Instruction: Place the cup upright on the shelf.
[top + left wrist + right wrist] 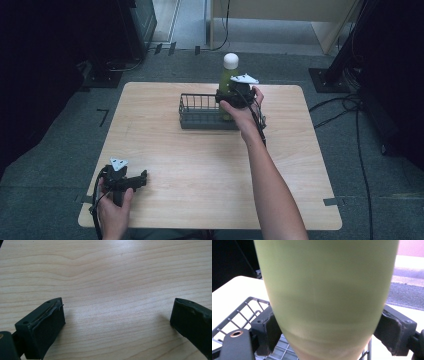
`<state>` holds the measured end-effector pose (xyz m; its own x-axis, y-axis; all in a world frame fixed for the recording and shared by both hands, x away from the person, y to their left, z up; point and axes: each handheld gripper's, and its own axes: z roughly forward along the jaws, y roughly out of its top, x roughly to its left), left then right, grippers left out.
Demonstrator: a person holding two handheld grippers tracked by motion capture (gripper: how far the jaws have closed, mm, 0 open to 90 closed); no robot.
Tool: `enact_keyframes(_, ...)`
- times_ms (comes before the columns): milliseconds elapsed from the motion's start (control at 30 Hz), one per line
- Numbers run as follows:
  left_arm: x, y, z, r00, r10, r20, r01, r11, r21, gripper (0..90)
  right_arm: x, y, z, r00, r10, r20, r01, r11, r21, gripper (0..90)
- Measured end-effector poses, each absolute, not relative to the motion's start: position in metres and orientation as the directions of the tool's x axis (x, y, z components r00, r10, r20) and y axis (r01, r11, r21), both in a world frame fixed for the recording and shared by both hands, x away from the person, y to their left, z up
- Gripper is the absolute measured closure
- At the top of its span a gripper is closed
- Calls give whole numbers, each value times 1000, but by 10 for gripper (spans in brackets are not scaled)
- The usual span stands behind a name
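The right gripper was clamped on the green bottle, one jaw on each side of its body. The bottle stood upright at the right end of the wire basket on the table; whether it rested inside or hung just above could not be told. The likely step was moving the bottle at the basket: keep it vertical and clear of the wire rim. The left gripper rested open near the table's front left corner.
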<state>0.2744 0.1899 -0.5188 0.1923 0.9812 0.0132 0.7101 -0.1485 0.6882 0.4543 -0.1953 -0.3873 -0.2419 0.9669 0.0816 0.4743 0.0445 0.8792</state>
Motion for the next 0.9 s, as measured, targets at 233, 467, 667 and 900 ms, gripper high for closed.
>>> enact_keyframes(233,274,190,-519,192,981,13,710,-148,688,0,453,-200,-386,-254,961,104,495,36,868,126)
enact_keyframes(467,274,190,-519,192,981,13,710,-149,688,0,442,-207,-381,-276,953,122,497,33,867,62)
enact_keyframes(667,274,190,-519,192,981,13,710,-148,688,0,430,-217,-377,-294,945,143,492,22,870,43)
enact_keyframes(900,274,190,-519,192,981,13,710,-148,688,0,415,-228,-381,-301,942,146,492,23,870,37)
